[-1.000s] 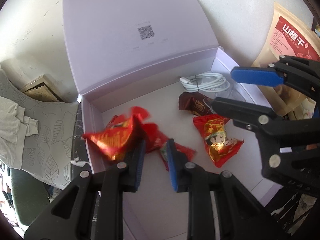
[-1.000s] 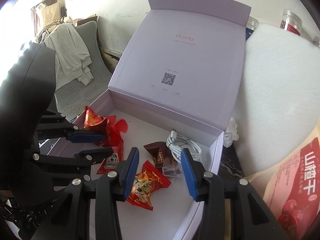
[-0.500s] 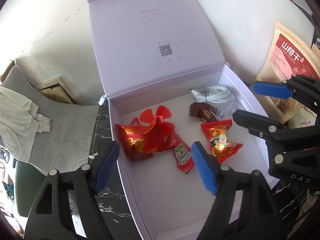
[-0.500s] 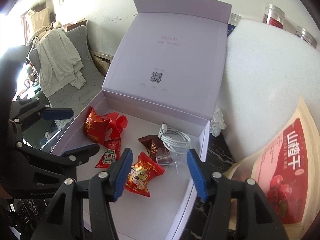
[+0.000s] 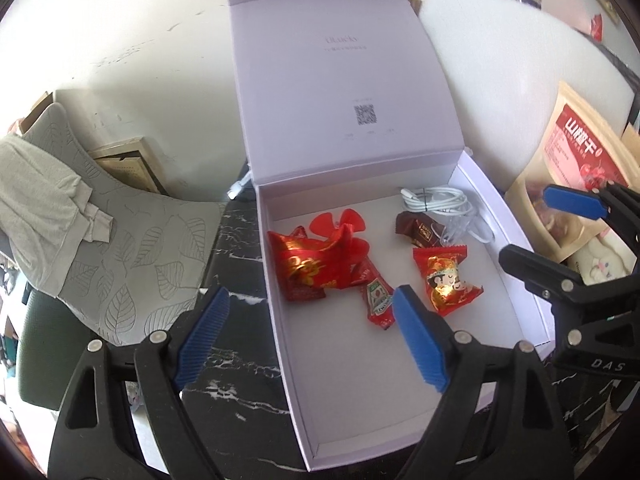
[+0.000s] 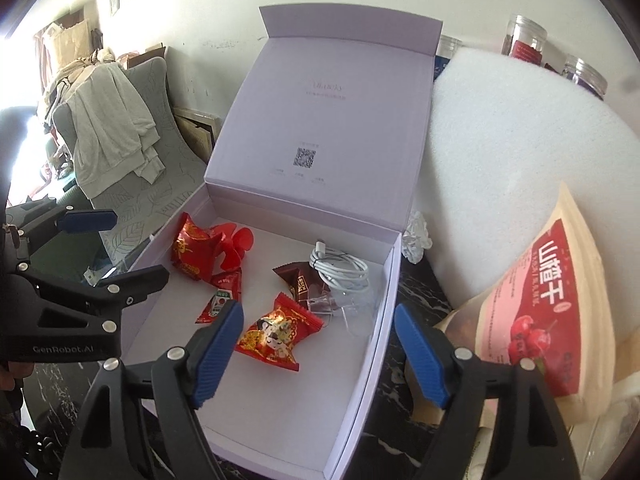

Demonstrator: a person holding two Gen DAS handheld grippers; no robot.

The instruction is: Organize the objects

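A second ago my left gripper (image 5: 308, 336) was pinching the big red snack packet (image 5: 310, 266); now it has let go and pulled back, fingers spread wide and empty, and the packet lies by the left wall of the open lilac gift box (image 5: 516, 216) beside a red ketchup sachet (image 5: 376, 300). My right gripper (image 6: 316, 352) has backed off too, fingers spread over the box's right wall. I read "山楂干" on the kraft pouch (image 6: 544, 308), "GenRobot.AI" on the left gripper's body, and a QR code inside the lid (image 6: 320, 120).
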